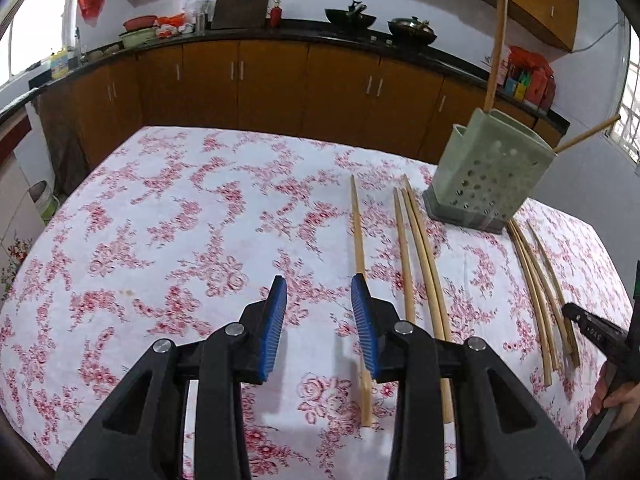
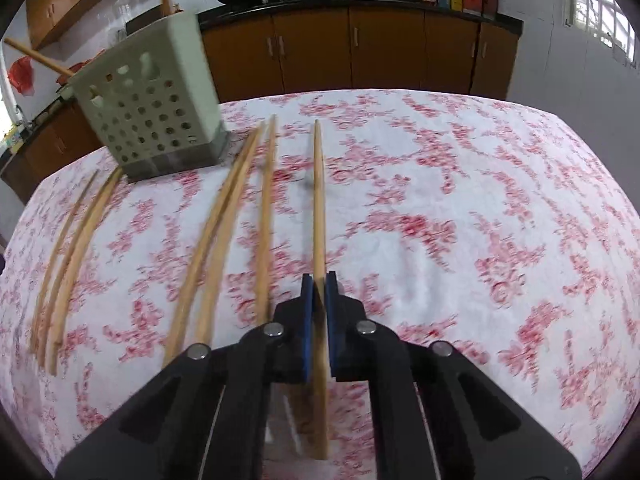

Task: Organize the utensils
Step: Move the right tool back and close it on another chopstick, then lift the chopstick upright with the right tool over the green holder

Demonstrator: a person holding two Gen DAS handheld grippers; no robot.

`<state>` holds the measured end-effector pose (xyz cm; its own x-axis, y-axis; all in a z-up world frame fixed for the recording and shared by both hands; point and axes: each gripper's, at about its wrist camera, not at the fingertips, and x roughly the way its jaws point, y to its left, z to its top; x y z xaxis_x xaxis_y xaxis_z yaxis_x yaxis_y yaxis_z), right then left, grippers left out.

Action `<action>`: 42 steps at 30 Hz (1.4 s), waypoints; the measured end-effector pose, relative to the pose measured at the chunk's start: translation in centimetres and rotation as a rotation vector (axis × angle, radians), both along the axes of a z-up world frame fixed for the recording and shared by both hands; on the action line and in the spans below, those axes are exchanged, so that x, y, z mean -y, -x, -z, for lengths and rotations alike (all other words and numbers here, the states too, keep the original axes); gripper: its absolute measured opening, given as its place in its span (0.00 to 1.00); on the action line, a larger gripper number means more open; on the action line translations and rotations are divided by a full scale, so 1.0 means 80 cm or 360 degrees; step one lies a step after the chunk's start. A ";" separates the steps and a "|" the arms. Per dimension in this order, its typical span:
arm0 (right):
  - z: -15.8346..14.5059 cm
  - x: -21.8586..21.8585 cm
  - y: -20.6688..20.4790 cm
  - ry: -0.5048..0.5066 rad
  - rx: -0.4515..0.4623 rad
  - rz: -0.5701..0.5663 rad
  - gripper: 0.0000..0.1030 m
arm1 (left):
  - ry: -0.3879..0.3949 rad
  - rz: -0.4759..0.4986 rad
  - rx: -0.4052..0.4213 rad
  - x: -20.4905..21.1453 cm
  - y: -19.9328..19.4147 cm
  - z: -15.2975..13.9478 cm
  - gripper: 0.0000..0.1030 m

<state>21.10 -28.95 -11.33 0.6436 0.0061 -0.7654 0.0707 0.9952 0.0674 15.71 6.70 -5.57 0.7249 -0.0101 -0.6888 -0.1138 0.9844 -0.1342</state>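
Wooden chopsticks lie lengthwise on a table under a pink floral cloth. My left gripper stands open just above the cloth. One chopstick runs under its right finger, and the pads are not pressing it. Three more chopsticks lie to its right, and a further bunch lies beyond. A pale green perforated holder stands at the back right with two chopsticks in it. My right gripper is shut on a chopstick that lies along the cloth. The holder is to its far left.
Loose chopsticks lie between the right gripper and the holder, and more lie at the left. Brown cabinets under a dark counter with woks run behind the table. A hand shows at the right edge.
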 end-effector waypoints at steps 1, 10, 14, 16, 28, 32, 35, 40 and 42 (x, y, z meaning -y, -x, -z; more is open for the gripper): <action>0.000 0.012 -0.004 -0.0011 -0.0002 0.0057 0.07 | 0.0005 0.0016 -0.0008 0.002 -0.001 0.002 0.34; 0.001 0.033 -0.011 -0.0043 -0.0015 0.0145 0.07 | -0.0014 0.0185 -0.0122 0.032 -0.015 0.030 0.33; 0.001 0.030 -0.009 -0.0055 -0.0010 0.0133 0.07 | -0.0071 0.0211 -0.0167 0.042 -0.022 0.040 0.33; 0.002 0.029 -0.011 -0.0054 -0.0009 0.0126 0.07 | -0.0093 0.0211 -0.0193 0.045 -0.024 0.046 0.31; 0.000 0.022 -0.014 -0.0051 0.0017 0.0076 0.07 | -0.0217 0.0111 -0.0198 0.040 -0.053 0.057 0.08; 0.002 0.016 -0.015 -0.0035 0.0038 0.0052 0.07 | -0.0180 0.0084 -0.0187 0.026 -0.067 0.057 0.08; 0.002 0.017 -0.015 -0.0050 0.0039 0.0049 0.07 | -0.0119 0.0094 -0.0179 0.020 -0.066 0.057 0.08; 0.002 0.017 -0.015 -0.0049 0.0036 0.0051 0.07 | -0.0098 0.0095 -0.0177 0.019 -0.066 0.058 0.08; 0.002 0.017 -0.015 -0.0051 0.0037 0.0050 0.07 | -0.0106 0.0094 -0.0178 0.019 -0.066 0.058 0.08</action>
<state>22.27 -30.33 -11.51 0.6613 0.0099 -0.7501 0.0997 0.9899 0.1010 20.96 5.19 -10.18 0.6430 -0.0022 -0.7658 -0.0659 0.9961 -0.0582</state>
